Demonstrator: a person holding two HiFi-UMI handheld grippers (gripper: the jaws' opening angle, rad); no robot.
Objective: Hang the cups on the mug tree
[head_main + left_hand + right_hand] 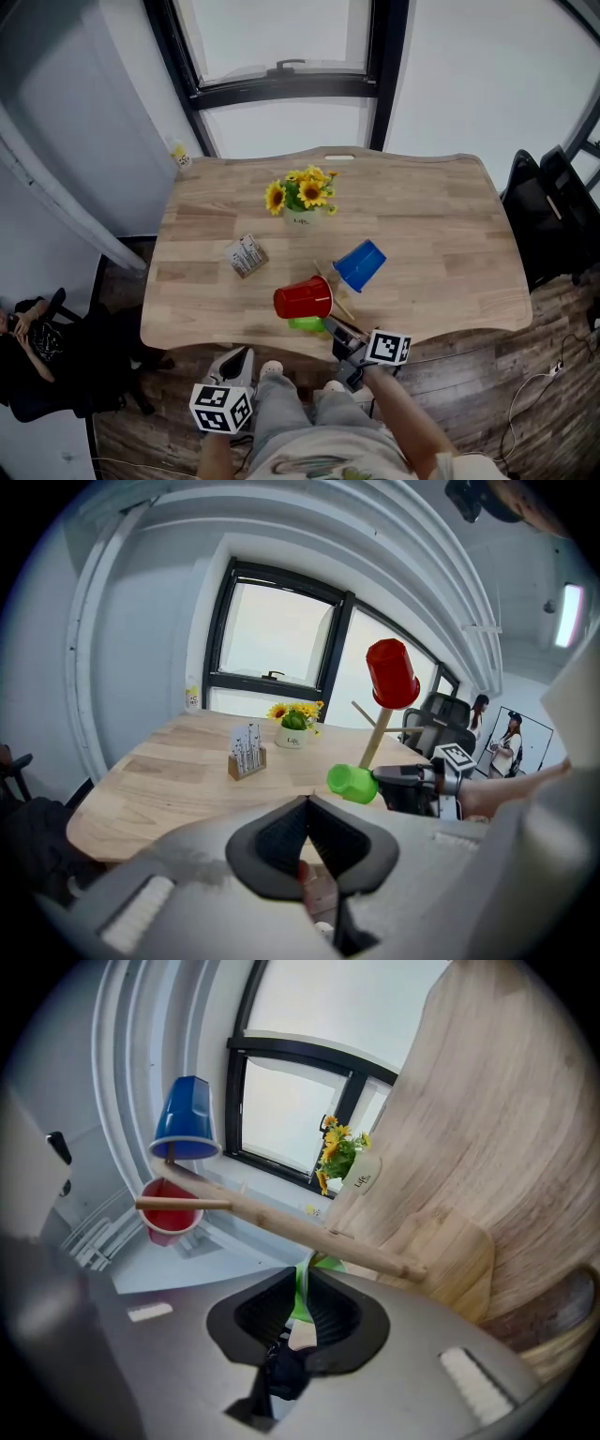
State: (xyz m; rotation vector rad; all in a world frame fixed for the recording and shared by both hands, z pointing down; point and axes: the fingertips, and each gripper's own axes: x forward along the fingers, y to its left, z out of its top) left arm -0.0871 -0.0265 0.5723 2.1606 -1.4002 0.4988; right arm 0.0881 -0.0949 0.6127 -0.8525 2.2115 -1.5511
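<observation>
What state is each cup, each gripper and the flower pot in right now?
red cup, hung mouth down on top of the mug tree.
blue cup, hung on a peg.
green cup, on its side by the stem; whether it is on a peg cannot be told.
right gripper, shut on the green cup's wall.
left gripper, shut, empty.
sunflower pot, upright.

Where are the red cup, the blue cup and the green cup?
red cup (303, 300): head view, on its side wall.
blue cup (361, 265): head view, on its side wall.
green cup (352, 783): left gripper view, on its side.
</observation>
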